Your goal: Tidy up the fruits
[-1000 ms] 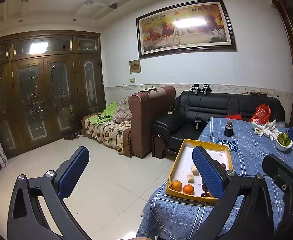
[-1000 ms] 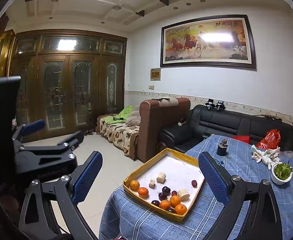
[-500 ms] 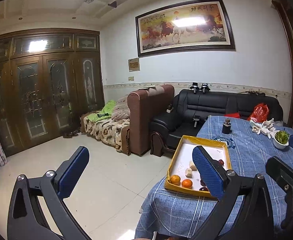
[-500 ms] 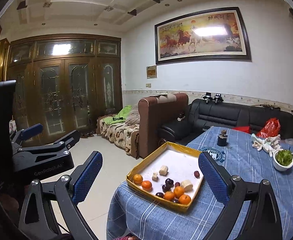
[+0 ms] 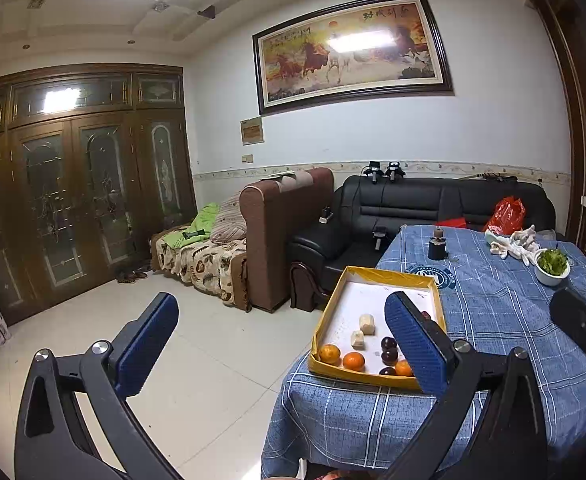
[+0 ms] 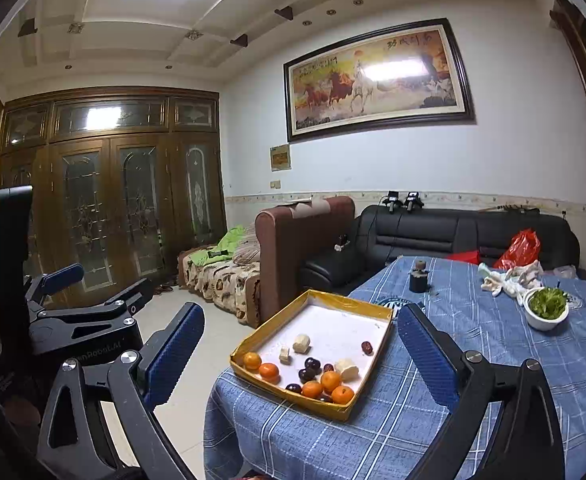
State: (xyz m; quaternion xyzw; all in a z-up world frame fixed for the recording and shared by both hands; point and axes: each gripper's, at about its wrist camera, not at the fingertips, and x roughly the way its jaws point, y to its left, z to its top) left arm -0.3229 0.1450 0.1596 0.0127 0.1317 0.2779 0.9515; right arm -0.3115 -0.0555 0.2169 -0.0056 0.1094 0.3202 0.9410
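Left tongs [image 5: 281,340] finger hides part of fruit tray [image 5: 333,308]

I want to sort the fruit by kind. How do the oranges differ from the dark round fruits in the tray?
The oranges are bright orange and larger; the dark fruits are purple-black, glossy and smaller. Five oranges show, two of them apart at the tray's left corner; the dark fruits cluster mid-tray. Both kinds are round and lie loose in the tray.
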